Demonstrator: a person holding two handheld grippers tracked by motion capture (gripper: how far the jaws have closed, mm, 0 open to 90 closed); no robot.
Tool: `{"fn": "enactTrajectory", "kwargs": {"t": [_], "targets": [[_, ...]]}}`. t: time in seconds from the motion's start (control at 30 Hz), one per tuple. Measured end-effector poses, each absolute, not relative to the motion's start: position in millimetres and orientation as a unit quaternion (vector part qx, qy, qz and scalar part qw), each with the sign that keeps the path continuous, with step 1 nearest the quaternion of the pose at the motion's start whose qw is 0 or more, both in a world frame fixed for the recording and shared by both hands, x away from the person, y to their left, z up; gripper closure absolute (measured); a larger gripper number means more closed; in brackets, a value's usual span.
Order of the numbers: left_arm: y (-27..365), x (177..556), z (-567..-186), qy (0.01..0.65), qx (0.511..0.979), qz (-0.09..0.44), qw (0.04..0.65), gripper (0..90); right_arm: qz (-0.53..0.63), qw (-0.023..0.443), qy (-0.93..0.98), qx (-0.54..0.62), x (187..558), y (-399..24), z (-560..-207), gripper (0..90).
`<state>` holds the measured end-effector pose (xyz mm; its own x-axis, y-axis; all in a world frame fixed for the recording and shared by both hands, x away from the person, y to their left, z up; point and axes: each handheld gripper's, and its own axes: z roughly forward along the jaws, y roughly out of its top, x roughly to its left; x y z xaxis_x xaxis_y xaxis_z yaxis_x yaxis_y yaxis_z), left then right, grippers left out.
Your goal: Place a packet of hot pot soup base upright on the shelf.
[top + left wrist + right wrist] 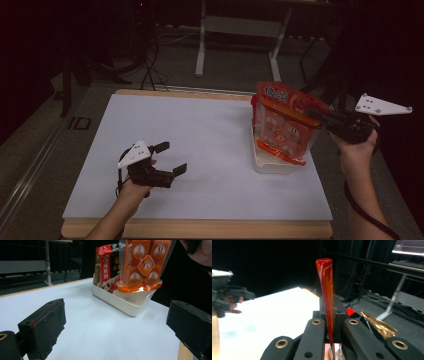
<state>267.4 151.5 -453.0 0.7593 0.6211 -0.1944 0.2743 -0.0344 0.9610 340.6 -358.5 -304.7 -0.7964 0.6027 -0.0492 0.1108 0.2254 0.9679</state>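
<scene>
Right now my right gripper (316,114) is pinching the orange snack bag (282,125) by its top right edge, jaws pressed flat on the thin foil; in the right gripper view the bag's sealed edge (327,287) stands up straight between them. The bag hangs upright at the right side of the white table (200,150), its lower end just over the near part of the cream tray (272,165), which sits close to the table's right edge. I cannot tell whether the bag's bottom touches the tray. In the left gripper view a red packet (106,270) stands inside the tray (117,301) behind the orange bag (142,265), with a gold-coloured packet (97,267) at the far end.

My left gripper (170,159) is well apart from all this, at the near left of the table, low over the bare top. Its jaws are spread wide with nothing between them.
</scene>
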Motion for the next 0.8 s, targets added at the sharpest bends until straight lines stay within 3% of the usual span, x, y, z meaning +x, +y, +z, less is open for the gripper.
{"fn": "enactTrajectory", "kwargs": {"t": [0.4,0.8], "targets": [[153,265,-464,0.325,0.703,0.136,0.618,3.1,0.554,0.206,0.765,0.254,362,-344,-320,90.0],[152,266,-470,0.332,0.705,0.134,0.612,3.1,0.567,0.184,0.752,0.282,363,-360,-345,90.0]]}}
